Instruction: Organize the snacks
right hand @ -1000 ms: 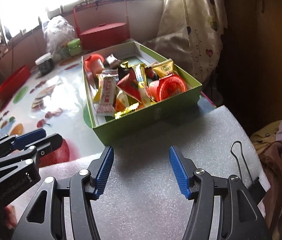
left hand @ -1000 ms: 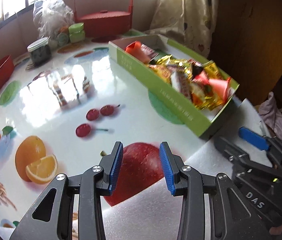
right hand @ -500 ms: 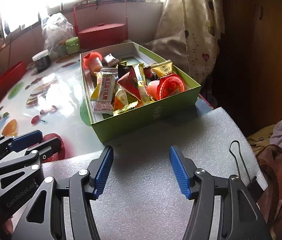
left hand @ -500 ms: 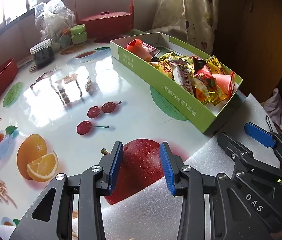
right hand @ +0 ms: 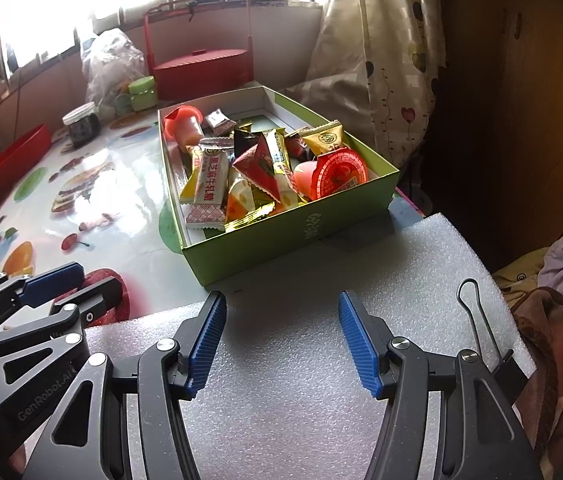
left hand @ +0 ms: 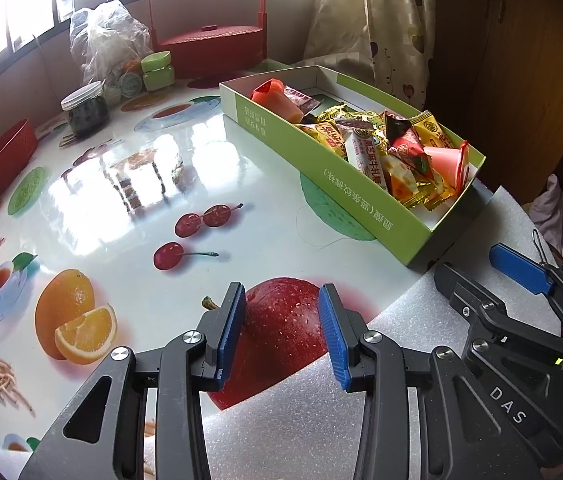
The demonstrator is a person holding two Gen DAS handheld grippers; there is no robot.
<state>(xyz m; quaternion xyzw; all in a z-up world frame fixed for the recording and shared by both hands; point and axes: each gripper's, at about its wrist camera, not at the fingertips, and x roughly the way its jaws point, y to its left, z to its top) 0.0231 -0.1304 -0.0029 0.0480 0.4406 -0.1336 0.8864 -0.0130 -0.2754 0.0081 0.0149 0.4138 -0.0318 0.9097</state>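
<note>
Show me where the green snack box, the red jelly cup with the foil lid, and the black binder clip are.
green snack box (right hand: 281, 240), right wrist view, near outer wall.
red jelly cup (right hand: 339, 174), right wrist view, middle of its foil lid.
black binder clip (right hand: 475, 320), right wrist view, wire handle.

Glossy printed tablecloth, matt cardboard box, shiny foil wrappers, rough white foam sheet, ribbed blue pads
</note>
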